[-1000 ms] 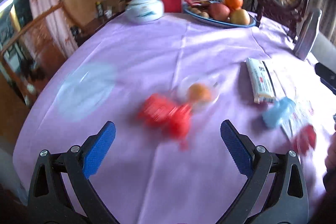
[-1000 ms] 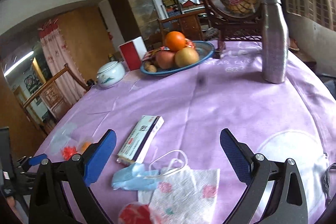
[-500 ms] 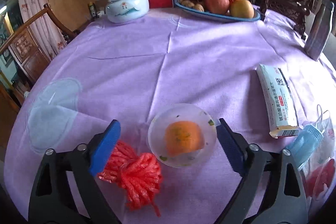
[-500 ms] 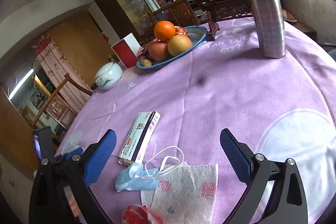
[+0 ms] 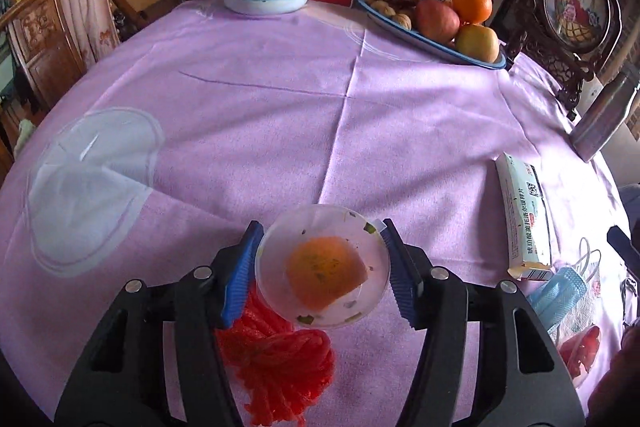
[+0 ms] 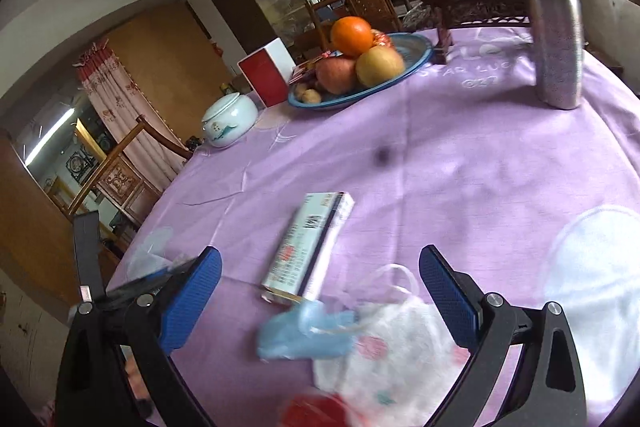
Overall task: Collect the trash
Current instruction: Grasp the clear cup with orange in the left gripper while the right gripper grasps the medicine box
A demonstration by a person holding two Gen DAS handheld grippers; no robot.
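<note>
The left gripper (image 5: 322, 273), jaws just closing around the plastic cup (image 5: 322, 267), needs a firm squeeze before lifting, while the right gripper (image 6: 320, 303) hangs open

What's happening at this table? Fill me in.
A person is clearing trash off the purple tablecloth with two handheld grippers. The left gripper has just been closing around a clear plastic cup with orange residue; its pads sit at the rim. The right gripper is open above a blue face mask and a napkin.
</note>
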